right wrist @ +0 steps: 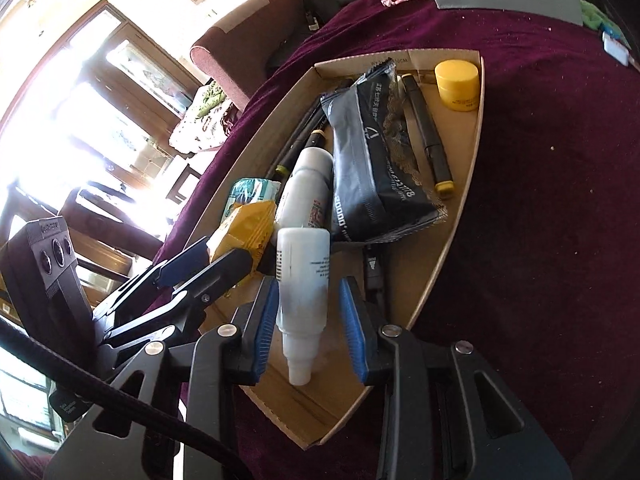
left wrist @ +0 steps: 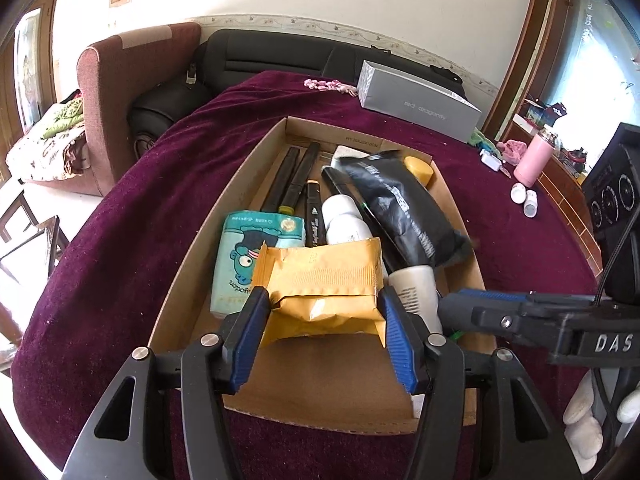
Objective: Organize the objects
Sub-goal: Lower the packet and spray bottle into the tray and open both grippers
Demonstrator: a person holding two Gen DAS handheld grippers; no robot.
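A shallow cardboard box (left wrist: 188, 272) lies on a dark red cloth. It holds black markers (left wrist: 296, 176), a black pouch (left wrist: 404, 204), a yellow jar (right wrist: 458, 80), white bottles (left wrist: 344, 220) and a teal tissue pack (left wrist: 236, 256). My left gripper (left wrist: 322, 300) is over the near part of the box, its blue pads against both sides of a yellow packet (left wrist: 320, 280). My right gripper (right wrist: 309, 286) is at the box's near end around a white bottle (right wrist: 302, 280) whose nozzle touches the floor. The left pad meets it; the right pad stands slightly off.
A grey shoebox (left wrist: 416, 100) sits at the cloth's far side with a pink cord (left wrist: 328, 85) beside it. A pink flask (left wrist: 534, 156) and small white jars (left wrist: 524, 196) stand at the right. A brown armchair (left wrist: 116, 80) and black sofa (left wrist: 272, 54) lie beyond.
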